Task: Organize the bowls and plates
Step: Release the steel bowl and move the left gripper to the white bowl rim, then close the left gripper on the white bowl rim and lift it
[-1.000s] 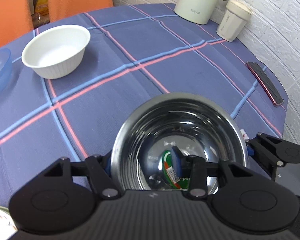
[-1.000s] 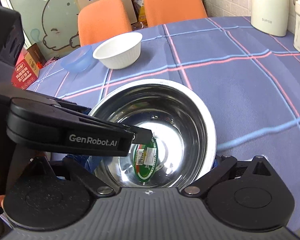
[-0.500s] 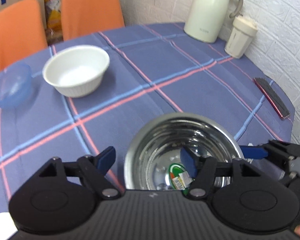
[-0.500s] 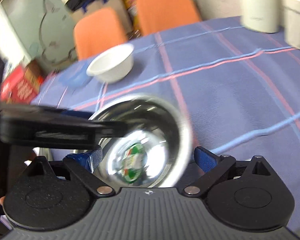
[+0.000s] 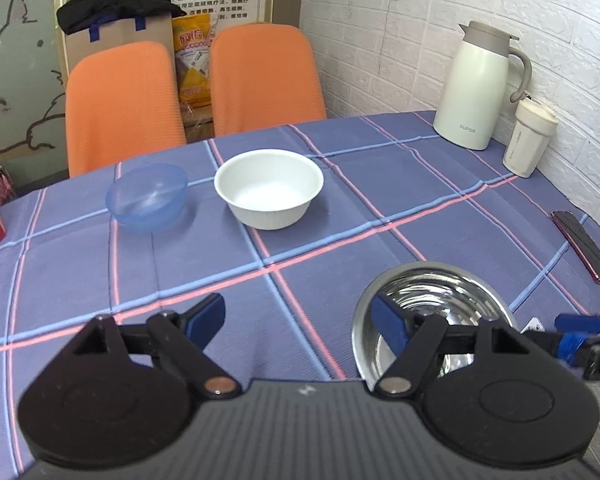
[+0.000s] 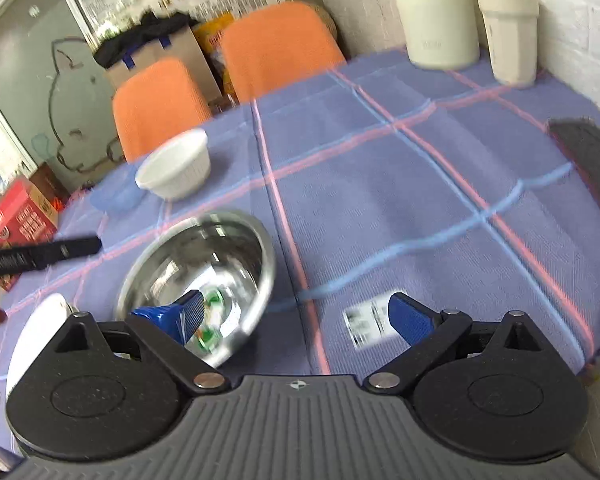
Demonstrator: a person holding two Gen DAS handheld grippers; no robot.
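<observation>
Tongs (image 5: 300,318) apart above steel bowl (image 5: 436,296)

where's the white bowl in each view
Left wrist: the white bowl sits upper centre, right of the blue bowl.
Right wrist: it sits upper left, beyond the steel bowl.
Shared landmark: the cream jug by the brick wall, far right in one, top right in the other.

Right gripper (image 6: 296,314) jaws spread wide beside the steel bowl (image 6: 198,276).

The left gripper's housing hides the steel bowl's (image 5: 440,304) near rim.
</observation>
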